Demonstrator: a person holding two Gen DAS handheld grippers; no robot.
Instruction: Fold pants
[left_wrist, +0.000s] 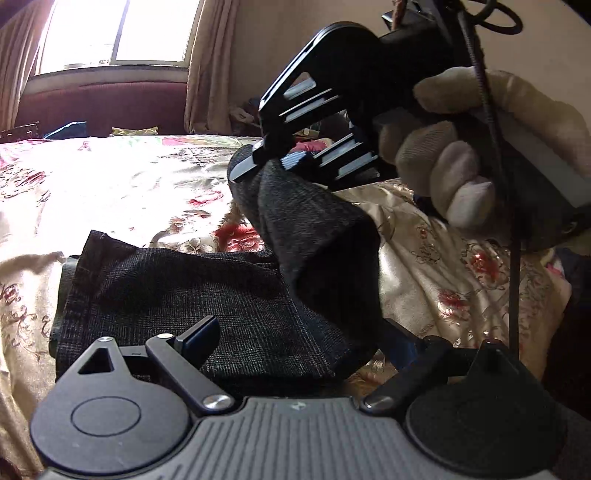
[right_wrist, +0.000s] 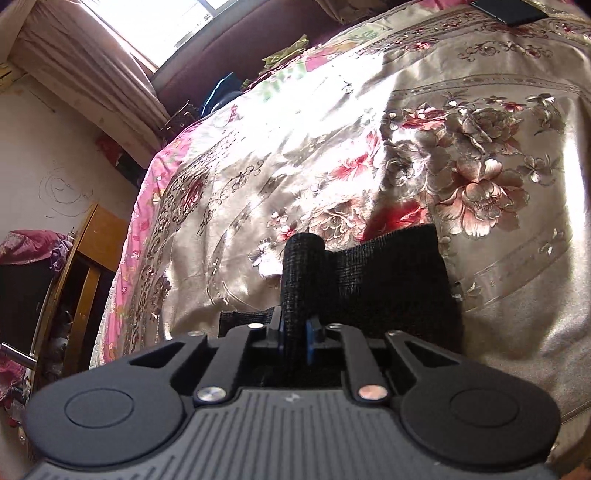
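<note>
Dark checked pants (left_wrist: 177, 288) lie folded on the floral bedspread (left_wrist: 110, 184). In the left wrist view my left gripper (left_wrist: 295, 343) is open wide, its fingers spread to either side of the pants' near end. My right gripper (left_wrist: 273, 158), held by a gloved hand (left_wrist: 454, 166), is shut on a bunched end of the pants (left_wrist: 306, 214) and holds it up above the bed. In the right wrist view my right gripper (right_wrist: 293, 332) pinches a rolled fold of the pants (right_wrist: 303, 273), and the rest of the pants (right_wrist: 391, 273) hangs below.
The bedspread (right_wrist: 443, 147) fills most of both views. A window with curtains (left_wrist: 118, 33) and a dark red bench (left_wrist: 103, 107) stand beyond the bed. A wooden chair (right_wrist: 85, 266) stands to the left of the bed. A dark object (right_wrist: 509, 9) lies at the far bed edge.
</note>
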